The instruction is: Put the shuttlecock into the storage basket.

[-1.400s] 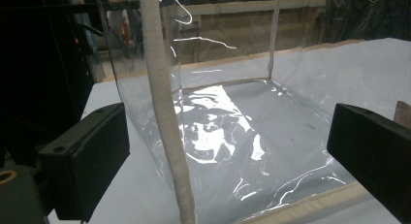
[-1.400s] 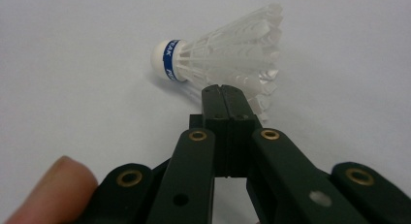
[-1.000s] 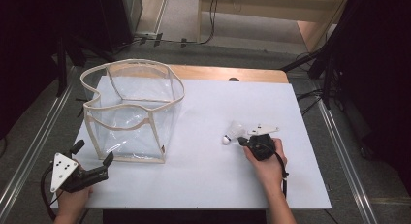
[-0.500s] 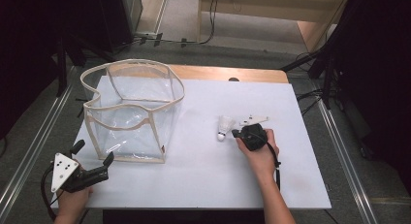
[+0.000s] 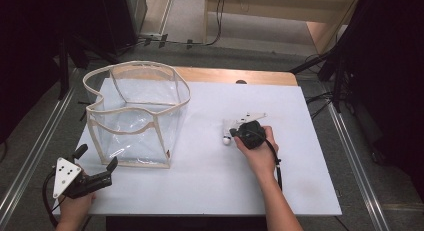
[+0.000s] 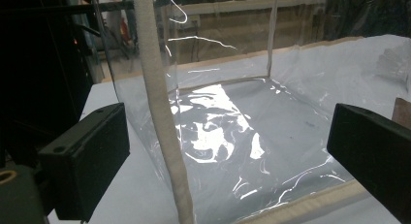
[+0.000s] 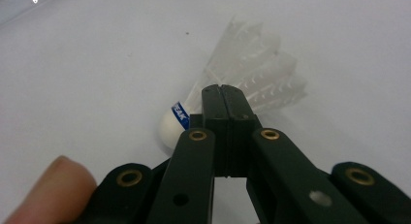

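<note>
A white feather shuttlecock (image 5: 227, 135) (image 7: 252, 69) with a blue band by its cork hangs just over the white table (image 5: 210, 191). My right gripper (image 5: 233, 132) (image 7: 224, 95) is shut on its feather skirt, jaws pressed together. A clear plastic bag (image 5: 135, 111) with beige trim stands open at the table's left. My left gripper (image 5: 97, 158) rests at the front left corner, open, with its jaws apart on either side of the bag's near corner seam (image 6: 160, 112) in the left gripper view.
A wooden strip (image 5: 240, 76) borders the table's far edge. Metal rails (image 5: 350, 156) run along both sides, with dark stands and cables beyond. White tabletop lies between the bag and the right hand.
My right gripper has carried the shuttlecock leftward toward the bag and slightly away from the person. The left gripper has stayed put.
</note>
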The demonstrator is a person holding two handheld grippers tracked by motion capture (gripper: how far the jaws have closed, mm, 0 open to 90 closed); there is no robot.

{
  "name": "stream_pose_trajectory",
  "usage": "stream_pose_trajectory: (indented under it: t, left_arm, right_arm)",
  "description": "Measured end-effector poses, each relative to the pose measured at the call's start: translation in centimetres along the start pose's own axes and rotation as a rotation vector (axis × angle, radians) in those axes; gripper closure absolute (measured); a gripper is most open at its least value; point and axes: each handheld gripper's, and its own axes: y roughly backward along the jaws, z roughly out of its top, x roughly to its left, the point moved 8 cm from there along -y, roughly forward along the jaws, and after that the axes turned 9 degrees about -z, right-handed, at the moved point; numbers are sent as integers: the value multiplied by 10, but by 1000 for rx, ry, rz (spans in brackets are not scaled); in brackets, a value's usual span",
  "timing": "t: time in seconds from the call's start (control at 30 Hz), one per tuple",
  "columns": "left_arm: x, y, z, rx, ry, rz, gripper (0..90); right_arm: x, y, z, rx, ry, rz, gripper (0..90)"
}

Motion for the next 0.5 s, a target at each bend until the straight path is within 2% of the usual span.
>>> stream_pose_trajectory:
  t: [0.5]
  left_arm:
    - [0,0,0,1,-1,-1,23]
  right_arm:
    - [15,-8,11,-8,21,38,875]
